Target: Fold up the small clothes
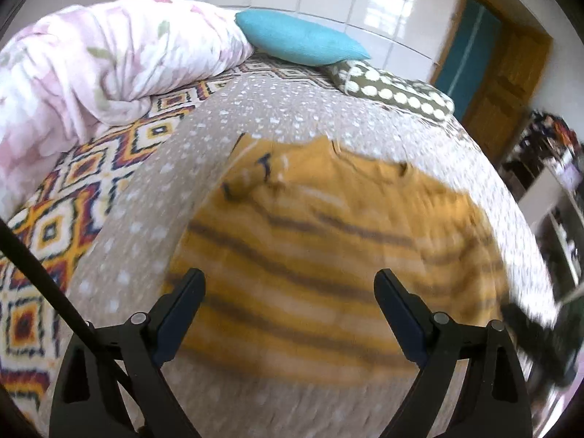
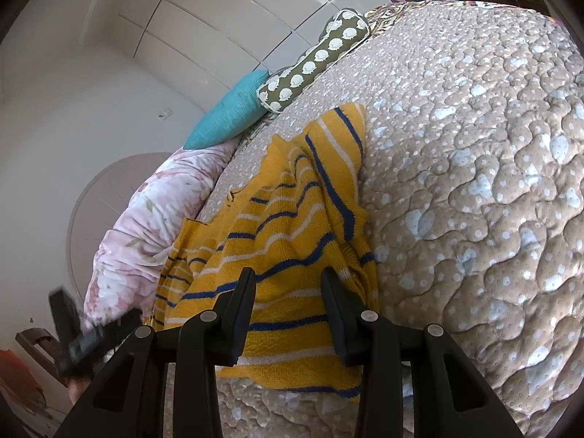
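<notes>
Yellow striped sweater [image 2: 288, 233], no readable label; left gripper [image 1: 290, 292] spread, right gripper [image 2: 288, 288] undeterminable.

Sweater [image 2: 292, 215] on the quilt [image 2: 474, 182] — pillows [image 2: 230, 113] behind it.

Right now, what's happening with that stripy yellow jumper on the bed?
A person is folding the yellow striped sweater on the spotted quilt, using a gripper in each hand. The right gripper sits low over the sweater's near edge, jaws part open with knit between them; whether they pinch it is unclear. The left gripper hangs above the sweater with jaws wide and nothing in them. The sweater is rumpled, not yet neatly folded.
</notes>
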### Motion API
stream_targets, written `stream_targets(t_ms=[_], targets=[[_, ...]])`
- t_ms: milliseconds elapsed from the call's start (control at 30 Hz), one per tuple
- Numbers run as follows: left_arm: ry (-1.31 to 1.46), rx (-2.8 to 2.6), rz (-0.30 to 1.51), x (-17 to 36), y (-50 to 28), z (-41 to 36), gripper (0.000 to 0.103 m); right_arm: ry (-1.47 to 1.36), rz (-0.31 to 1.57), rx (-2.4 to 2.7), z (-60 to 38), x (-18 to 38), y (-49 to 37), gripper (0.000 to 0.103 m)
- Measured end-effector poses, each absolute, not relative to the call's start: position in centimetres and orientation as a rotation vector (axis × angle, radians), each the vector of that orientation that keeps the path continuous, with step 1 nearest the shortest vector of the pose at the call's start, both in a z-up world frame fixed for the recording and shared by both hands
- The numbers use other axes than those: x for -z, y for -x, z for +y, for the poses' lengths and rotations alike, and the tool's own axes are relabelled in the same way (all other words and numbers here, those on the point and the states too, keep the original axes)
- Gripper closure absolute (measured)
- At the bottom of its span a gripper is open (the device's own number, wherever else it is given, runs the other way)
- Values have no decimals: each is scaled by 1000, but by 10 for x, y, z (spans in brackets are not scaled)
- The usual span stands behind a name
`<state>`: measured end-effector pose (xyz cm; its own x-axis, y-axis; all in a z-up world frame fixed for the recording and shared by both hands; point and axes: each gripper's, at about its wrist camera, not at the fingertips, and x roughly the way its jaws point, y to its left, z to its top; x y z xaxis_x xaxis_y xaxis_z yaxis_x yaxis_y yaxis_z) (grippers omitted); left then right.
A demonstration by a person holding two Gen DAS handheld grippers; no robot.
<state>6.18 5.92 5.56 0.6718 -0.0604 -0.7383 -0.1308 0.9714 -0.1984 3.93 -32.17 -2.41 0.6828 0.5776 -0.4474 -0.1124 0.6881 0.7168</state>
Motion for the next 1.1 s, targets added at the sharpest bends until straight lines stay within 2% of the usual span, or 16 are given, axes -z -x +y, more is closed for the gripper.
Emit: stream_targets(t_ms=[267,467,667,867,1100], targets=[[282,-222,958,-23,-153,80,10,-720,722,-431,-323,24,-39,64],[448,-239,971,-6,-152,120,10,-743,717,-442,-324,25,-39,64],[440,-238,925,-27,-121,127,10,-769,713,-452,-326,28,-39,64],[416,-123,902,-49,-56,95,10,-792,712,-464,-328,29,-40,64],[307,-81,924,-31,32,46,10,-809,699,-461,-333,28,-31,61]])
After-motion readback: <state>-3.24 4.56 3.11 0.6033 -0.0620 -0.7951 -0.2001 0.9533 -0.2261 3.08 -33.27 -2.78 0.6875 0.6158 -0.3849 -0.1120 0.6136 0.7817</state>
